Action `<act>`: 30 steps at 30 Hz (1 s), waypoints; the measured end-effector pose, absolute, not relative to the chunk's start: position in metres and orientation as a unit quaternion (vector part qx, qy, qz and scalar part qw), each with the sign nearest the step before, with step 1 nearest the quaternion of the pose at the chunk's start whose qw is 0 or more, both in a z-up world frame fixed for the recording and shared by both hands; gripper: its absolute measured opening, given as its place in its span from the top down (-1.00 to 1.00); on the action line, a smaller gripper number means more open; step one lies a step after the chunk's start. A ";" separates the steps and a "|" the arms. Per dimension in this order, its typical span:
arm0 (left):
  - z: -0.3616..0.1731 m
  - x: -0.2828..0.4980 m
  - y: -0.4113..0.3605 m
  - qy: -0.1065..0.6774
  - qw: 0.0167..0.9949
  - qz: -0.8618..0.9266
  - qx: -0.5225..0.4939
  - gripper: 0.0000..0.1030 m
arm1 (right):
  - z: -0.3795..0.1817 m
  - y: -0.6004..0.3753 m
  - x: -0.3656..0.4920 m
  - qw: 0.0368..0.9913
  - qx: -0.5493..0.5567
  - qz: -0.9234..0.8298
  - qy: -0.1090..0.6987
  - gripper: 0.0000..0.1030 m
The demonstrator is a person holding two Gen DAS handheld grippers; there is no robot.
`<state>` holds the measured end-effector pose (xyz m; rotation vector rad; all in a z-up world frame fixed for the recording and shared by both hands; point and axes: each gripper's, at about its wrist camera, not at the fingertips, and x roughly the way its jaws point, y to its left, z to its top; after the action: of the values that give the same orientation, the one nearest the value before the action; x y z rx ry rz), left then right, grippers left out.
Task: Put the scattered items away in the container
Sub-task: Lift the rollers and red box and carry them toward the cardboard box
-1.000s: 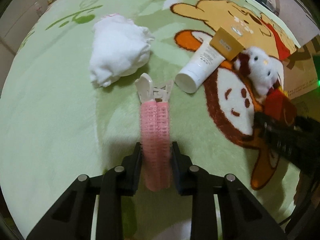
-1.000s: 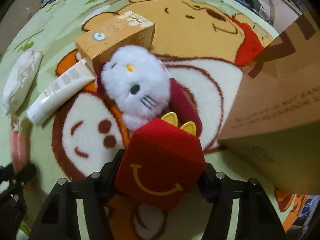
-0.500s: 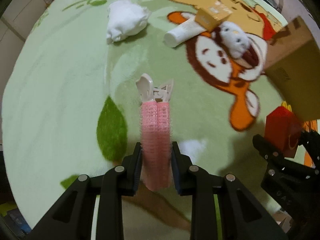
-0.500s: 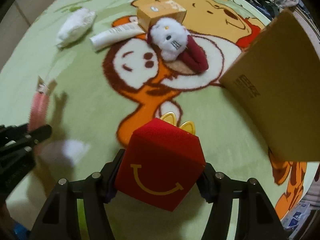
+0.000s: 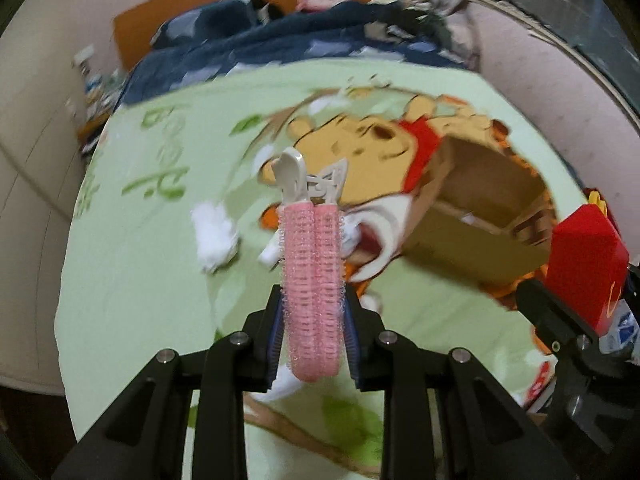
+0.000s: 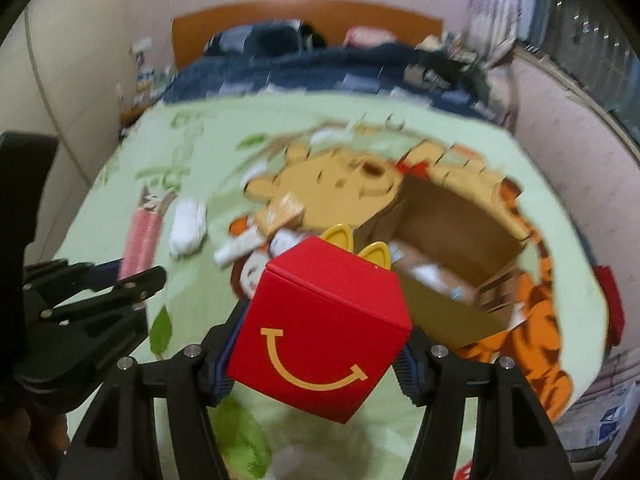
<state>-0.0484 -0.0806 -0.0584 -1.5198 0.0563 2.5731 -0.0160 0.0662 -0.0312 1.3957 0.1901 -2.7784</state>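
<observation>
Two tongs are loaded above the green cartoon blanket: the left tongs pinch a pink hair-roller clip, its long axis along the fingers, white clip end pointing away. The right tongs clamp a tilted red box, yellow handles up. The open cardboard box lies beyond, right of a white cloth, tube and plush.

A home bedroom — a bed with an orange-brown wooden headboard stands at the far wall, heaped with a rumpled dark-blue quilt and loose clothes. Nearer lies a pale-green fleece blanket printed with cartoon bear and tiger figures. Plain pinkish walls close in left and right — small clutter sits by the bed's left side.
</observation>
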 end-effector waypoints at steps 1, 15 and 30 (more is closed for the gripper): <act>-0.049 -0.049 -0.073 0.022 0.079 0.860 -0.503 0.47 | -0.019 0.070 -0.017 0.010 0.439 -0.896 0.061 -0.25; 0.015 -0.088 0.033 0.041 0.056 0.870 -0.488 0.47 | 0.058 0.164 -0.040 0.031 0.374 -0.924 0.068 -0.25; 0.001 -0.119 0.122 0.092 0.070 0.853 -0.509 0.47 | 0.041 0.254 -0.067 -0.001 0.393 -0.919 0.035 -0.25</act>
<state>-0.1189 0.1225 0.0005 -1.5311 0.2779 2.5658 -0.0674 0.2543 0.0408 1.2354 0.1109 -2.8896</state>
